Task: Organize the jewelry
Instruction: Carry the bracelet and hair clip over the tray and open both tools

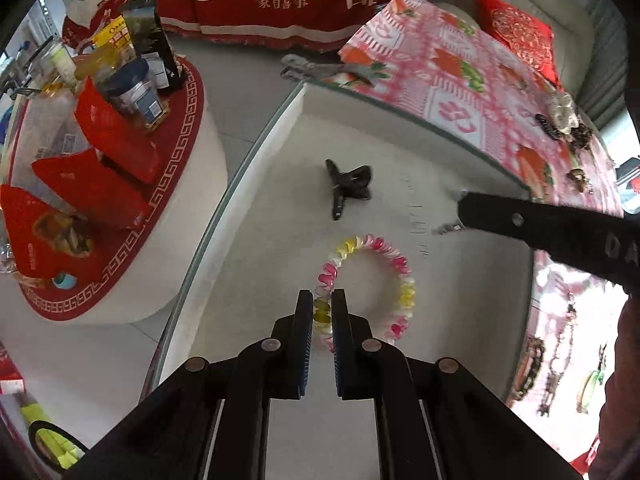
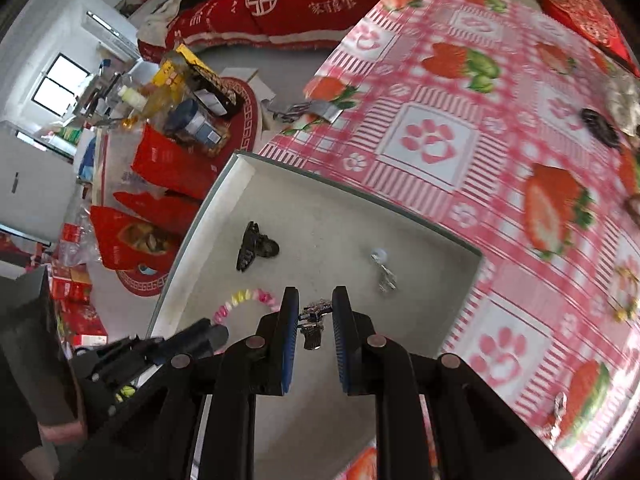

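Left wrist view: the left gripper (image 1: 322, 300) fills the lower centre of the frame, its two fingers drawn narrow around the near left side of a bracelet (image 1: 368, 280) of pink, white and yellow beads. A yellow bead sits squeezed between the pads, so the tongs are holding the bracelet. The bracelet lies in a white tray (image 1: 276, 148), in the centre of the frame. Above it, towards the tray's middle, lies a black hair clip (image 1: 348, 190), well apart from the bracelet. The right gripper (image 1: 456, 216) enters from the right edge; only one dark finger is seen from the side, with a small silvery piece blurred at its tip. A pink strawberry-print cloth (image 1: 448, 80) covers the table in the upper right, with further dark jewelry (image 1: 568, 132) lying on it near the right edge.

Right wrist view: the right gripper (image 2: 316, 308) occupies the lower centre, fingers moderately apart, with a small silver clip-like ornament (image 2: 314, 322) between the pads; whether the pads actually touch it cannot be told. Just up and right in the tray (image 2: 440, 248) lies a silver earring (image 2: 384, 270). The hair clip (image 2: 254, 246) is at centre left, and an arc of the bracelet (image 2: 244, 304) shows at lower left, where the left gripper (image 2: 216, 334) reaches it.
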### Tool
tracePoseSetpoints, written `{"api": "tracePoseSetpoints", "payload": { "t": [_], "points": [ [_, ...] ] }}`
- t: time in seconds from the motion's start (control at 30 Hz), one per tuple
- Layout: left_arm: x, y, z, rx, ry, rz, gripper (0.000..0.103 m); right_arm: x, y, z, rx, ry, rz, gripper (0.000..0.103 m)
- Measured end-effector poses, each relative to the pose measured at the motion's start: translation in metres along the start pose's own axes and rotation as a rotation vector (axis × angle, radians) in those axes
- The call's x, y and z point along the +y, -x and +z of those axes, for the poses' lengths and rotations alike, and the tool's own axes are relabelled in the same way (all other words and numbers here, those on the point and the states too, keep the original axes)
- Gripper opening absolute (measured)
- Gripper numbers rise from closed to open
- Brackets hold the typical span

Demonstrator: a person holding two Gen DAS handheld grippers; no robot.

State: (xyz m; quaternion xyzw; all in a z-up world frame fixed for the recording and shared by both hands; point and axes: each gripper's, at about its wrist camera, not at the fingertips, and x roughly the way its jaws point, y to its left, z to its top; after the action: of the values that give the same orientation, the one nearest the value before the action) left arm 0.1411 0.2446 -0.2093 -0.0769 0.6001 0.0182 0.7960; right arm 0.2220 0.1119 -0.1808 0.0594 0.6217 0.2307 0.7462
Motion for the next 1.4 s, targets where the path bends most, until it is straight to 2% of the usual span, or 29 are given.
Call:
{"api": "tracePoseSetpoints", "payload": {
  "t": [0.3,0.63,0.67,0.73,0.77,1.27,1.37,1.4],
  "points": [
    [-0.004,-0.009,-0.001,-0.013,-0.047,0.060,0.016,-0.006,-0.031,0.020,0.024,-0.016,-0.015,0.019],
    [-0.008,-0.008,0.002,0.001,-0.080,0.112,0.016,-0.004,-0.043,0.021,0.050,-0.012,-0.010,0.020],
    [-0.008,-0.008,0.001,0.002,-0.080,0.115,0.016,-0.004,-0.041,0.021,0.050,-0.011,-0.006,0.022],
    [-0.009,-0.006,0.001,0.006,-0.081,0.123,0.016,-0.003,-0.038,0.021,0.047,-0.013,0.007,0.039],
    [-0.009,-0.005,0.000,0.009,-0.082,0.125,0.016,-0.003,-0.036,0.021,0.044,-0.013,0.014,0.042],
    [-0.018,0.005,0.002,0.010,-0.083,0.135,0.016,-0.027,0.031,-0.007,-0.041,-0.066,0.052,0.057],
    [-0.020,0.007,0.001,0.008,-0.084,0.139,0.017,-0.040,0.045,-0.018,-0.061,-0.082,0.050,0.064],
    [-0.022,0.008,0.000,0.008,-0.089,0.143,0.044,-0.044,0.048,-0.021,-0.065,-0.089,0.048,0.065]
  ]
}}
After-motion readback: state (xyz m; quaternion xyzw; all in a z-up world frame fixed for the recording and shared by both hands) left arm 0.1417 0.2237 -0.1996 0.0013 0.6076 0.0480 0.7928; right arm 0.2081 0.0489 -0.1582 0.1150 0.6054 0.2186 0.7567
